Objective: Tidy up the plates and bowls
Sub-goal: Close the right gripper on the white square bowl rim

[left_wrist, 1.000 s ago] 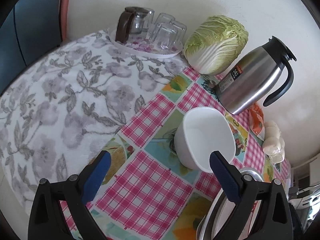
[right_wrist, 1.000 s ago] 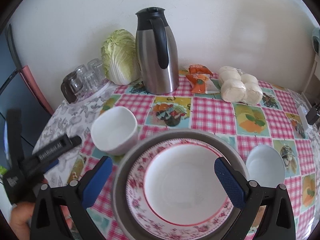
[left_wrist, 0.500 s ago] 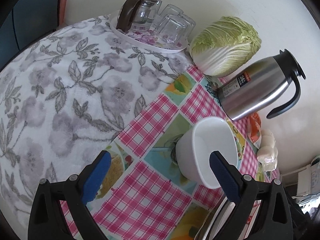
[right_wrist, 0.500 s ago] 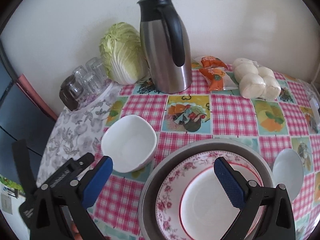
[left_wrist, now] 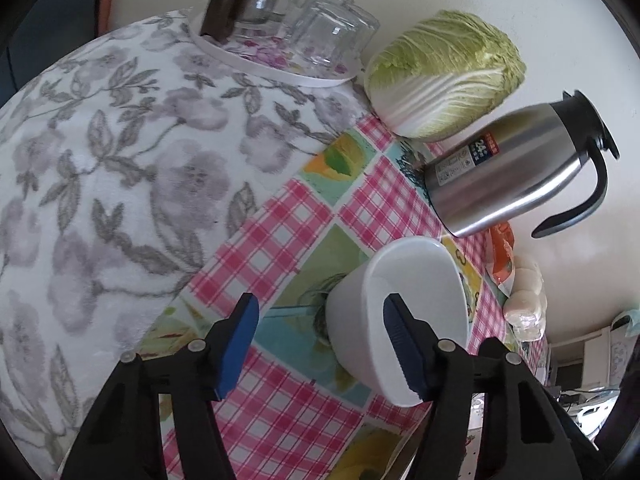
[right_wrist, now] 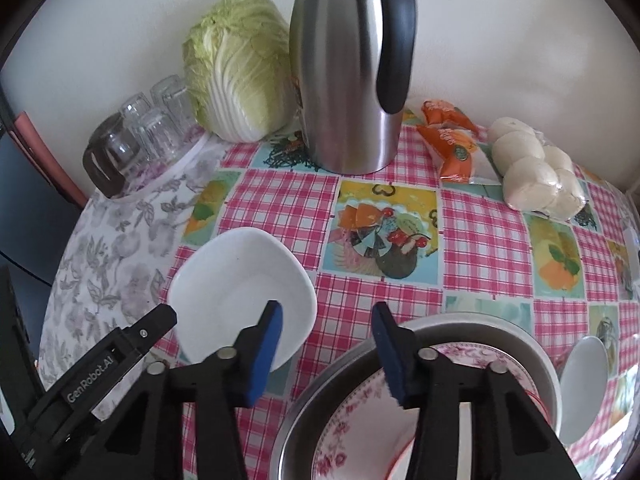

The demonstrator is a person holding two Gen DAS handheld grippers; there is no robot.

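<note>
A white squarish bowl (left_wrist: 400,312) stands upright on the checked tablecloth. My left gripper (left_wrist: 324,344) is open, with its right finger inside the bowl and its left finger outside the near wall. The same bowl (right_wrist: 240,288) shows in the right wrist view, with the left gripper's body (right_wrist: 100,364) at its near left. My right gripper (right_wrist: 328,352) is open and empty, its left finger over the bowl's near rim. Below it a metal basin (right_wrist: 536,364) holds a pink-flowered plate (right_wrist: 348,432). A small white bowl (right_wrist: 584,384) sits right of the basin.
At the back stand a steel thermos jug (right_wrist: 348,72), a cabbage (right_wrist: 236,80) and a tray of upturned glasses (right_wrist: 148,136). Orange packets (right_wrist: 448,132) and a bag of white buns (right_wrist: 536,168) lie at the back right. A grey floral cloth (left_wrist: 100,200) covers the table's left.
Both grippers have moved forward toward the white squarish bowl and their jaws have narrowed. The left gripper's right finger has gone inside the bowl.
</note>
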